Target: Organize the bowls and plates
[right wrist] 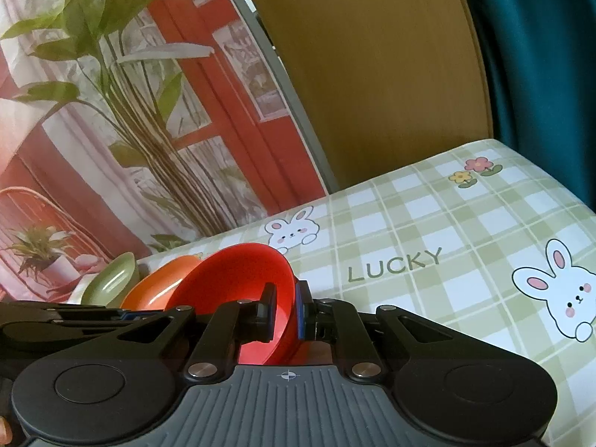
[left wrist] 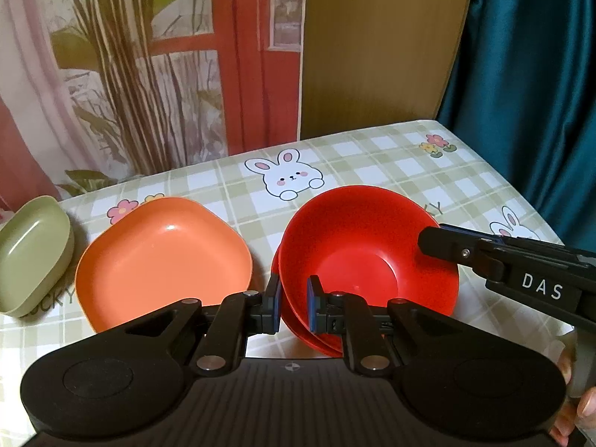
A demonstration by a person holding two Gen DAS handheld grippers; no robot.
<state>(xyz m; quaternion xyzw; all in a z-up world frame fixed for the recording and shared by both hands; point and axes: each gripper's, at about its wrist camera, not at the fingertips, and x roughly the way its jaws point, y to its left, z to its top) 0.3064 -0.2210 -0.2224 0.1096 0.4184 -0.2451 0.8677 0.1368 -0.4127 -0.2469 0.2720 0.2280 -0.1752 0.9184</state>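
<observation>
A stack of red bowls [left wrist: 357, 257] sits on the checked tablecloth, right of an orange square plate [left wrist: 164, 257]. My left gripper [left wrist: 294, 307] has its jaws on either side of the near rim of the red stack, one finger inside and one outside. My right gripper [left wrist: 439, 242] comes in from the right and clamps the top red bowl's right rim. In the right wrist view my right gripper [right wrist: 285, 313] is shut on the red bowl [right wrist: 238, 279] rim. The orange plate [right wrist: 156, 290] lies beyond.
A green oval dish [left wrist: 33, 257] sits at the table's left edge, also seen in the right wrist view [right wrist: 108, 283]. A printed backdrop and a wooden board [left wrist: 372, 48] stand behind the table. Teal curtain [left wrist: 540, 93] hangs at the right.
</observation>
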